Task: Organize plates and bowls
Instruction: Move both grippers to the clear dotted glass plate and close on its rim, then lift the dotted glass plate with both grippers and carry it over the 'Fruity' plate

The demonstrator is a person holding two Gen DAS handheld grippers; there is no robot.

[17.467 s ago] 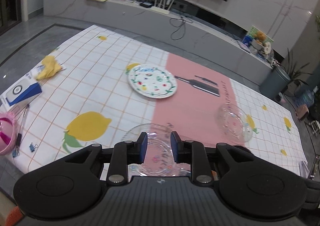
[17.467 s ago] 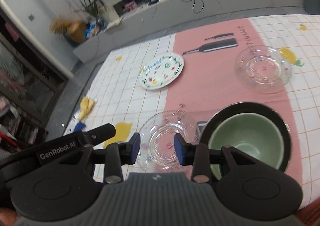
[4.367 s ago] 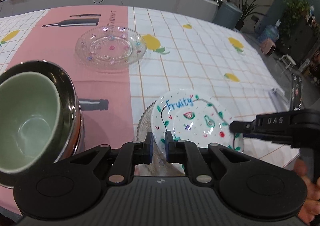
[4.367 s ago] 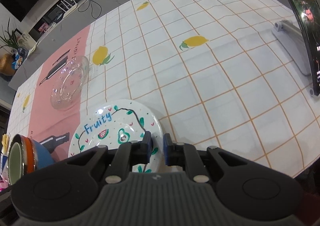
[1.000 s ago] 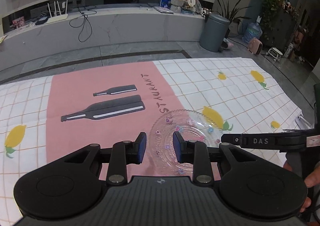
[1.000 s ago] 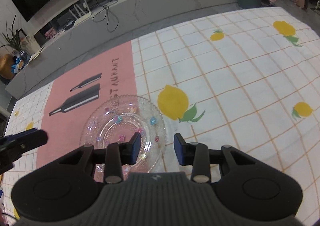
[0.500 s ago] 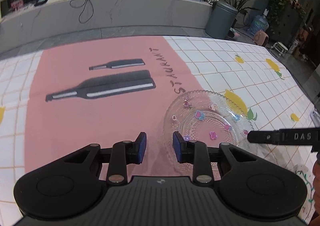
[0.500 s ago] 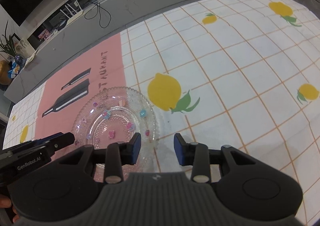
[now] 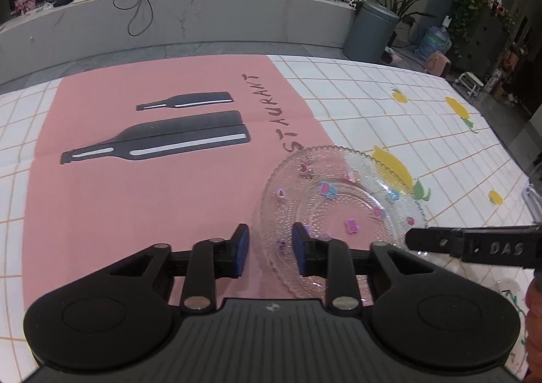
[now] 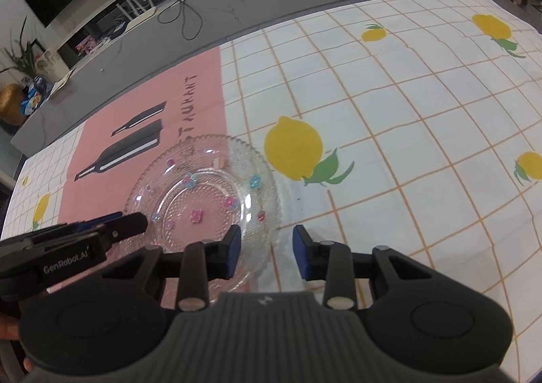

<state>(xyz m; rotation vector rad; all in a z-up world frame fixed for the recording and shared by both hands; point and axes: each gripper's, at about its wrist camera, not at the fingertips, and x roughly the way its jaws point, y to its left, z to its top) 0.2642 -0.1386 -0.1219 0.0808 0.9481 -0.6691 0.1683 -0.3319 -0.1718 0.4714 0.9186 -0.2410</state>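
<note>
Nearest me, the left tool [image 9: 269,247], black with blue pads, had its jaws closing, one either side of the near left rim of the clear, beaded glass plate with little coloured flowers [image 9: 342,203]; the pads had not yet met the glass. The right tool [image 10: 266,249], the same black and blue build, was closing too, its jaws straddling the plate's near right rim, a gap on both sides. So both tools stood apart, gripping nothing.

The glass plate lay flat on the desk [image 10: 423,119], half on the pink panel of the cloth [image 9: 135,196] and half on the white checked part, just beside a large printed yellow lemon [image 10: 293,147]. At the right edge of the left view, a sliver of a white painted plate [image 9: 508,291] showed.

Further off, two black bottle shapes [image 9: 162,135] were printed on the pink. Beyond the desk ran a grey stone ledge [image 9: 203,20] with trailing cables, and a grey bin [image 9: 371,30] stood at its end.
</note>
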